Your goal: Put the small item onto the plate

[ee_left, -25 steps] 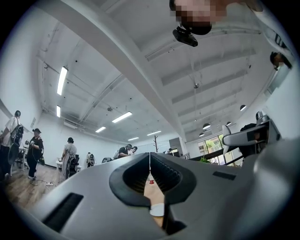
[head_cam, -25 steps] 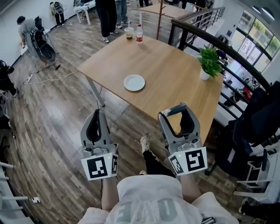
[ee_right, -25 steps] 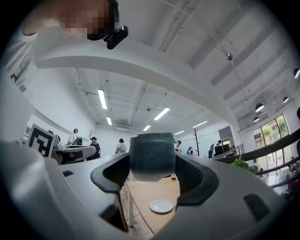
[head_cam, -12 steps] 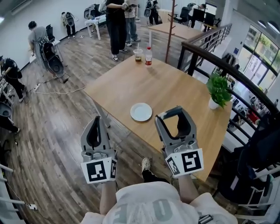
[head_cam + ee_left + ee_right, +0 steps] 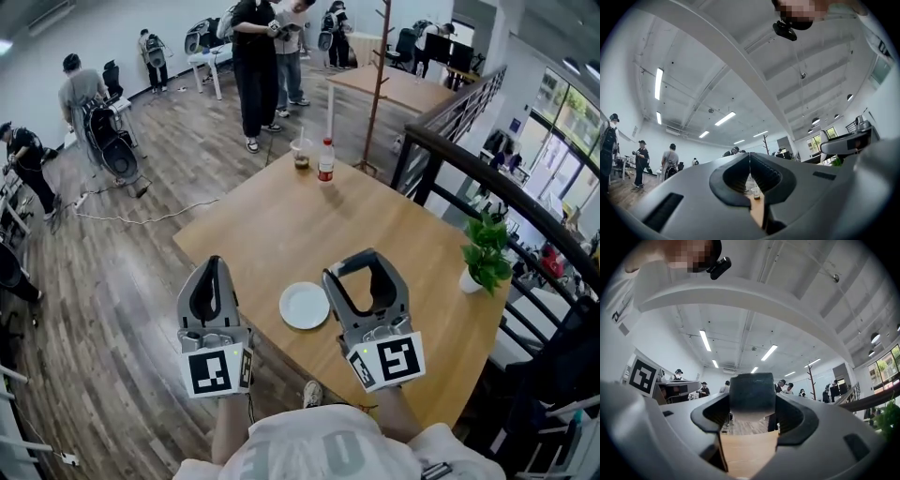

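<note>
A white plate (image 5: 305,306) lies near the front edge of the wooden table (image 5: 281,230). My right gripper (image 5: 361,262) hovers just right of the plate, shut on a small dark block (image 5: 752,396) that spans its fingertips. The block also shows as a dark bar (image 5: 360,262) in the head view. My left gripper (image 5: 213,267) is held left of the plate, over the table's near left edge. In the left gripper view its jaws (image 5: 750,161) meet with nothing between them.
A cup with a drink (image 5: 301,154) and a red-labelled bottle (image 5: 326,160) stand at the table's far corner. A potted plant (image 5: 487,253) sits at the right edge. A dark railing (image 5: 487,178) runs behind on the right. Several people stand on the wood floor beyond.
The table and plate have come much closer in the head view; the plate now lies between the two grippers. The right gripper still holds the block and the left stays shut.
</note>
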### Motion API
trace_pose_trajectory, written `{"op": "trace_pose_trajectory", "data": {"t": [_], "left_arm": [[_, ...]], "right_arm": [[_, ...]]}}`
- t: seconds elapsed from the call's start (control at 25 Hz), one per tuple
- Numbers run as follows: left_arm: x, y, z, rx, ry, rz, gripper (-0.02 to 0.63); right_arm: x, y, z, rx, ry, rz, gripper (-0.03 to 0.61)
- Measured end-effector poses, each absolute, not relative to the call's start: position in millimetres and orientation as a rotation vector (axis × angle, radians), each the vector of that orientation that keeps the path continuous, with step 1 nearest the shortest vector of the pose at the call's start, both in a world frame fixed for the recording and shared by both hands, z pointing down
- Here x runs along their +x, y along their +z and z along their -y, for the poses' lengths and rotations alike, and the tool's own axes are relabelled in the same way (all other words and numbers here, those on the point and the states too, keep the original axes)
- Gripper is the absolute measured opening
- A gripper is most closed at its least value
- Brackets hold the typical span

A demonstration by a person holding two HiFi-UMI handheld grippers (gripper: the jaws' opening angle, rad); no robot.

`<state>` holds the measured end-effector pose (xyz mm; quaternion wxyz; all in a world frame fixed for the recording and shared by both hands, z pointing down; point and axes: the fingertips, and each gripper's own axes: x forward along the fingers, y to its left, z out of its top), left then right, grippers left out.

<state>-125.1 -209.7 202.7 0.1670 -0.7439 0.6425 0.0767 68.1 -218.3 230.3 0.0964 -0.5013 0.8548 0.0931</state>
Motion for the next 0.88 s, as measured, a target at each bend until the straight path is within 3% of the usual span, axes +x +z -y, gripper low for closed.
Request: {"op": "trace_pose_trajectory", "data": {"t": [0.88], "left_arm": [[-92,228,317,-2.257,0.124,-1.682,0.009]], "right_arm": [[66,277,312,-1.654,0.109,-2.563,0.304]]}}
